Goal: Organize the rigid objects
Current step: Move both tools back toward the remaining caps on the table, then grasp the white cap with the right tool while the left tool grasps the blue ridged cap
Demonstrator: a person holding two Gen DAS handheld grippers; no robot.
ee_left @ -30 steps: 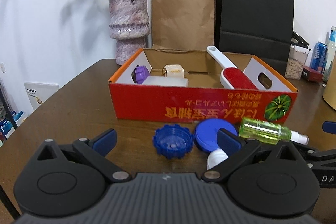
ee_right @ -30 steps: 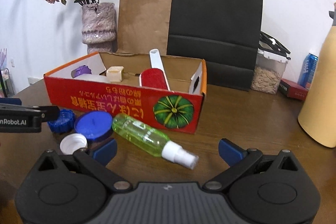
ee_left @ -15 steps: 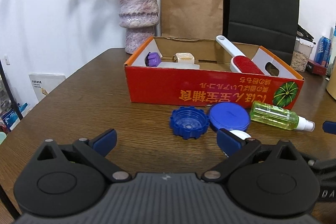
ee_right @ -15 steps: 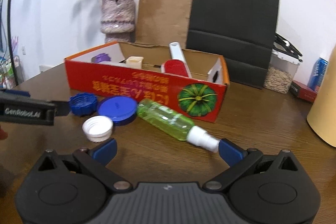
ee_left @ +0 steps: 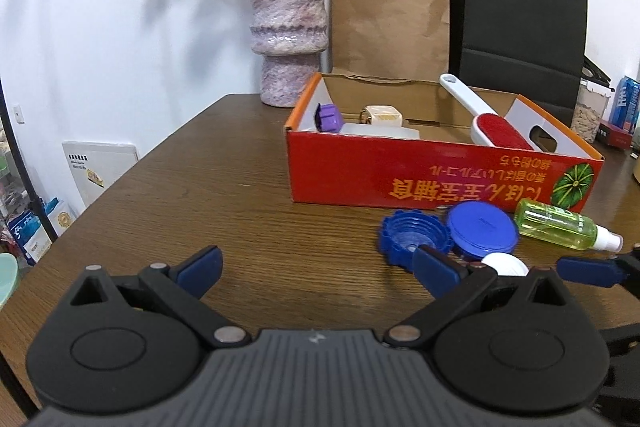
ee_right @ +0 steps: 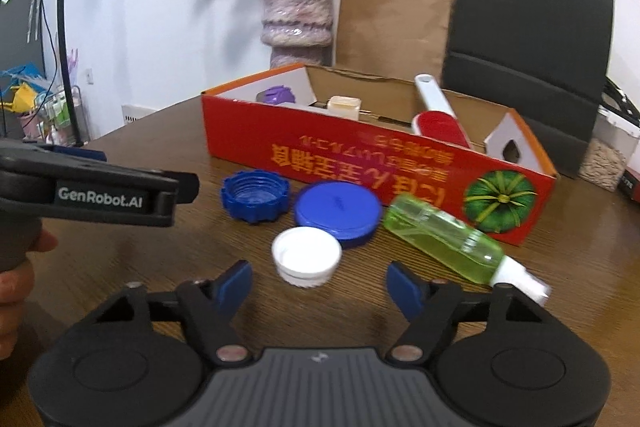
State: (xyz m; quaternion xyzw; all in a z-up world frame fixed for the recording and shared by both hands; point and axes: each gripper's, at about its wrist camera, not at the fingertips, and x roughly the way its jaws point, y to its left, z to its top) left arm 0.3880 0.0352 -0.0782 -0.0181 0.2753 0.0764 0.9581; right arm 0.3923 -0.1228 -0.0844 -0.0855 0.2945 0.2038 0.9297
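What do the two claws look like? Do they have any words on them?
Both are black plastic. Each has two round discs, a ribbed grey middle part, silver rivets and angled arms ending in blue pads. The left claw seen side-on carries white lettering, "GenRobot.AI". The right claw looks the same. No cables or sleeves show.

box red | lids blue | cap white | bottle green

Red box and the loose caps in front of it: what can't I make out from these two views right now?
- Red box floor: hidden by its front wall, both views.
- White cap: half hidden behind the left gripper's own finger, left view.
- Spray bottle nozzle: blurred, partly behind the right gripper, right view.
- Box lettering: smeared, right view.
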